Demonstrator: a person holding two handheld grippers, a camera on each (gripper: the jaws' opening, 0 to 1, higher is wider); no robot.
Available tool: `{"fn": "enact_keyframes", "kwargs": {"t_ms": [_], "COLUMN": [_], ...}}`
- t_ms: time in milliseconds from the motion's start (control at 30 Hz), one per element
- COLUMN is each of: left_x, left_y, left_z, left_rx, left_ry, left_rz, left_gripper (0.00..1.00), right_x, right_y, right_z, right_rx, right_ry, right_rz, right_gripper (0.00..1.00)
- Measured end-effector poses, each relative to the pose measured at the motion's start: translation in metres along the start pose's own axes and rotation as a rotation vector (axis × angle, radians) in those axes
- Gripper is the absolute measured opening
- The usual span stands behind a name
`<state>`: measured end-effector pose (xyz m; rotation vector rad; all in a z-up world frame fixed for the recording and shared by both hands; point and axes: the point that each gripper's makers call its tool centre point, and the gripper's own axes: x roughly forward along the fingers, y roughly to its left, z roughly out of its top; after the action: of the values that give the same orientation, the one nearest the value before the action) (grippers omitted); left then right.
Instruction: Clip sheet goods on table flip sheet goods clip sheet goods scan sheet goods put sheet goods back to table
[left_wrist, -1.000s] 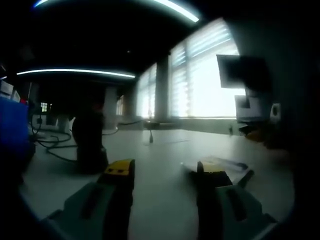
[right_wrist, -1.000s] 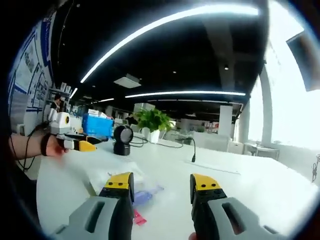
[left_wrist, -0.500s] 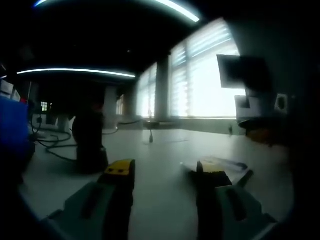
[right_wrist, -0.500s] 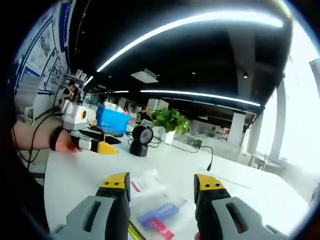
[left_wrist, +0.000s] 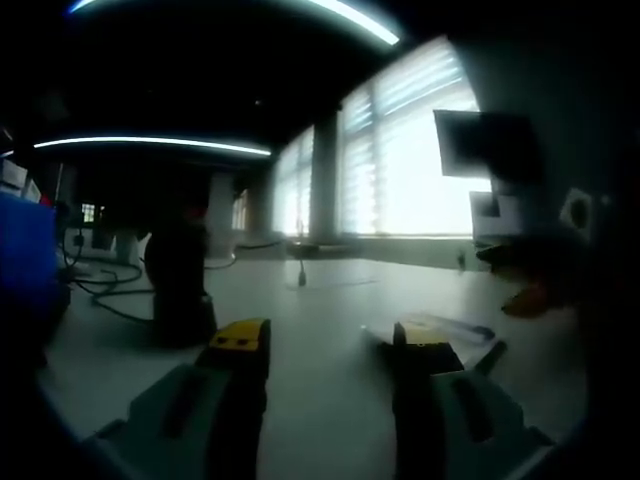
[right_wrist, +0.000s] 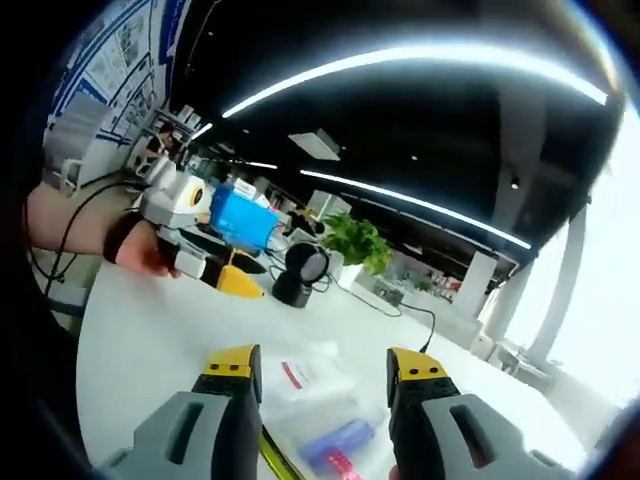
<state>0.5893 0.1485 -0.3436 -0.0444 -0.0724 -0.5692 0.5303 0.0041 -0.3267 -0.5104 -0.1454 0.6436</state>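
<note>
Right tool: jaws spread, nothing between them, poised over the sheet goods, which lie flat on the white surface directly ahead, at 6 o'clock in the right gripper view. The item is a clear flat packet showing a blue piece and red print inside; its near edge sits between the two yellow-tipped jaws.

Left tool: jaws spread, holding nothing, low over the surface. In the left gripper view the packet lies at about 4 o'clock, just behind the tip of the jaw on that side. In the right gripper view the same tool appears at 10 o'clock, held in a person's hand.

Handling judgement for the clip: lower the right tool until one jaw slides under a packet edge and the other rests on top; take an edge or corner, not the bulging middle, since thin film is likely to slip or buckle. Close only once the film is well inside the jaws.

Farther: black scanner on its stand at 11 o'clock, blue bin, potted plant, cable.
</note>
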Motion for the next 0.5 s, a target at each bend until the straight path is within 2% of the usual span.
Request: {"fn": "enact_keyframes", "kwargs": {"t_ms": [500], "left_x": [0.0], "left_y": [0.0], "left_z": [0.0], "left_rx": [-0.001], "left_ry": [-0.002], "left_rz": [-0.001], "left_gripper": [0.42], "right_x": [0.02], "right_y": [0.046], "right_z": [0.001], "right_rx": [-0.111], "right_ry": [0.01], "right_rz": [0.038], "right_gripper": [0.44]}}
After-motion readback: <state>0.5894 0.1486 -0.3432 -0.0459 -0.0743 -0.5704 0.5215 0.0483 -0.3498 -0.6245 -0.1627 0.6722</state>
